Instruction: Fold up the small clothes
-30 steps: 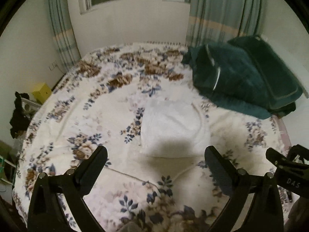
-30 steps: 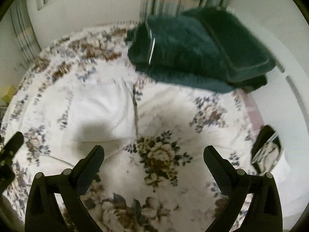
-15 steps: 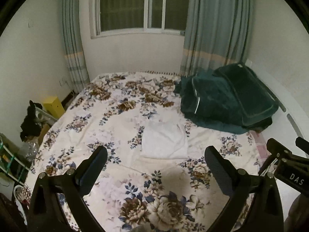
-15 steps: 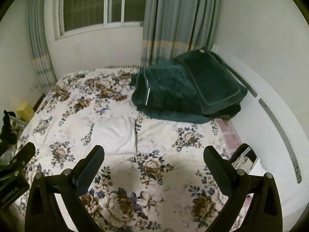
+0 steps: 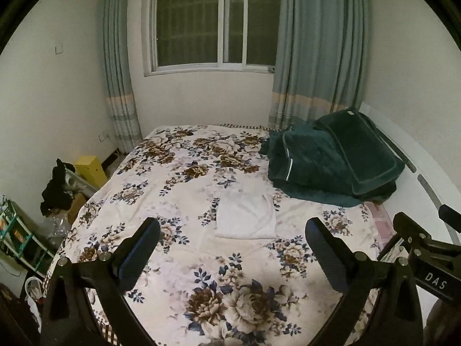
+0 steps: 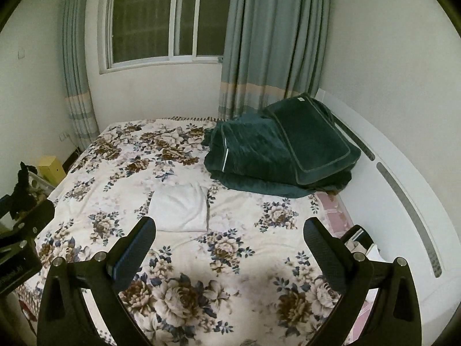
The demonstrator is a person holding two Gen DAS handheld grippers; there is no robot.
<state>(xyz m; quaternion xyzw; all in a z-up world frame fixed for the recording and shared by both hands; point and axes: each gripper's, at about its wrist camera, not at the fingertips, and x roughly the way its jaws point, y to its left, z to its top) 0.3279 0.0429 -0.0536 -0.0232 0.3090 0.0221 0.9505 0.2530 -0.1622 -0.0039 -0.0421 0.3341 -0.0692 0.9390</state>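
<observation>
Both hand-held grippers have pulled back and up from the bed since a second ago; the window now shows and the white garment looks much smaller.

Left wrist view: my left hand-held gripper (image 5: 232, 240) is spread wide, holding nothing, raised over the near part of the bed (image 5: 178, 190). Folded white garment (image 5: 245, 215) lies flat mid-bed on the floral cover, well apart from my fingers. Dark green blanket (image 5: 331, 164) is piled at the far right corner. Right hand-held gripper's body (image 5: 426, 256) pokes in at right edge.

Right wrist view: my right hand-held gripper (image 6: 230, 238) is also wide apart and empty. White garment (image 6: 180, 207) sits ahead, left of centre, near the green blanket (image 6: 276, 152) but not touching it. Window (image 6: 161, 17) and curtains (image 6: 270, 37) are behind.
</observation>
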